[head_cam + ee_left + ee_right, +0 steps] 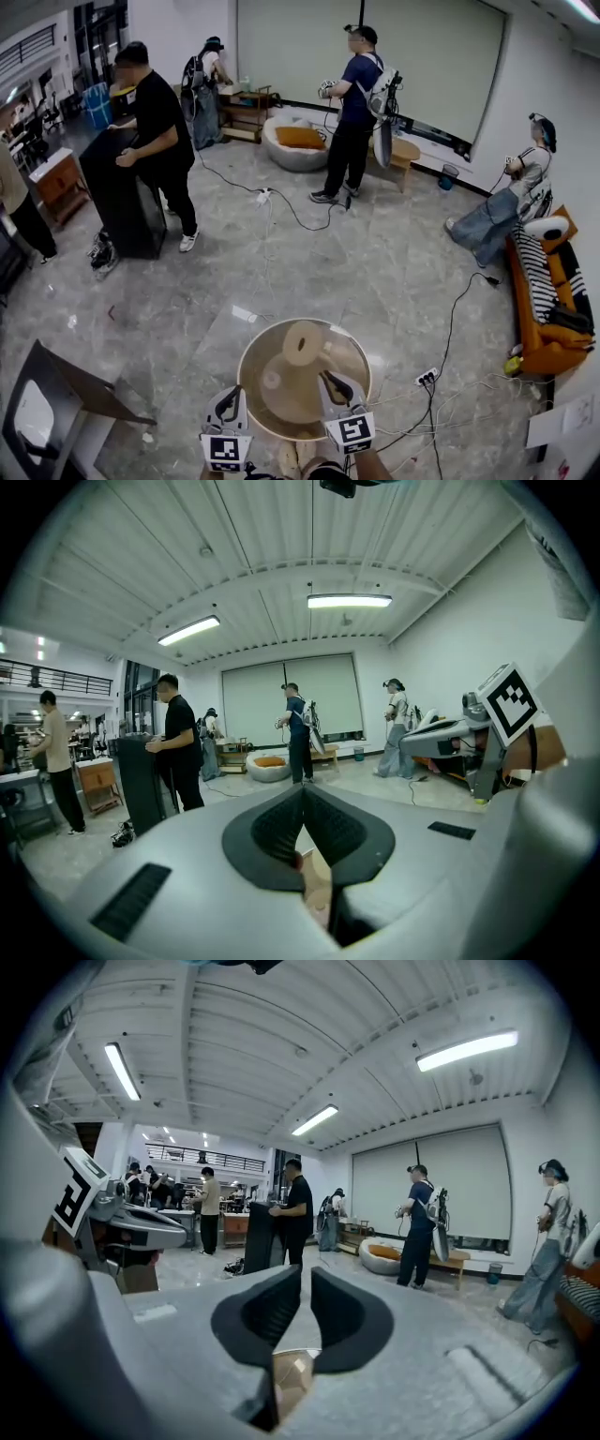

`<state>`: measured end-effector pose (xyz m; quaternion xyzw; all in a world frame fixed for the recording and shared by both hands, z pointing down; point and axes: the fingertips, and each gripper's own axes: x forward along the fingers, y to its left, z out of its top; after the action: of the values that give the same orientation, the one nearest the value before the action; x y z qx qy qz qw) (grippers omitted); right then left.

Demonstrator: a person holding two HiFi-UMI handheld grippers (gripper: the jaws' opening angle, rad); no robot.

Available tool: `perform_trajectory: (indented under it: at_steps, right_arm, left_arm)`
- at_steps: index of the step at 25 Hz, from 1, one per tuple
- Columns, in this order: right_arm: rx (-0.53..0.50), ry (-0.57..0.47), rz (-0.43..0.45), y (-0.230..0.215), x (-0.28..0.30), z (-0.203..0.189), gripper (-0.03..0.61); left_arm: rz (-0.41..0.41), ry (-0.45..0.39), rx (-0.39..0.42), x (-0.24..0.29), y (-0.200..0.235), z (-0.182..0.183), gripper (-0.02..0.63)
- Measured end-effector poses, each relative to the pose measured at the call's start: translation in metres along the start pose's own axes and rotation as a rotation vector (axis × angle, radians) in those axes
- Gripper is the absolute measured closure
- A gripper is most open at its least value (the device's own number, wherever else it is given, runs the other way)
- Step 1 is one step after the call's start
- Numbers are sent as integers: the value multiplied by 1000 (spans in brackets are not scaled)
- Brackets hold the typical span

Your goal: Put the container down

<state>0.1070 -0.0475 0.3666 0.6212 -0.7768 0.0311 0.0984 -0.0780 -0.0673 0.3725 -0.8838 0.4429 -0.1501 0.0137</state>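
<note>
In the head view a round clear container (251, 354) with a brownish tint hangs above the marble floor. A tan tape roll (302, 342) and a smaller roll (272, 380) lie inside it. My left gripper (228, 403) sits at the near left rim, my right gripper (337, 386) at the near right rim. In the left gripper view the left gripper (303, 797) has its jaws pressed together, with the container (317, 885) showing tan just below them. In the right gripper view the right gripper (306, 1277) keeps only a narrow slit, and the container (289, 1374) shows at its base.
Several people stand around the room. A black cabinet (122, 202) stands at the left and a dark tilted frame (56, 403) at the near left. A power strip (427, 377) and cables lie at the right, by an orange sofa (553, 323). A white beanbag (295, 142) sits far back.
</note>
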Motion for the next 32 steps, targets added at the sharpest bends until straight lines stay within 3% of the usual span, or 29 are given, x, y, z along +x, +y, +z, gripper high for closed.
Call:
perform_trajectory:
  at_steps: [10, 15, 32]
  right_arm:
    - [-19, -28, -64, -1, -73, 8, 563]
    - [-27, -24, -44, 9, -92, 9, 577]
    - [-44, -70, -24, 31, -94, 17, 578]
  left_arm:
    - [-1, -19, 5, -51, -15, 8, 595]
    - [7, -25, -3, -65, -22, 14, 595]
    - [10, -30, -14, -79, -20, 4, 595]
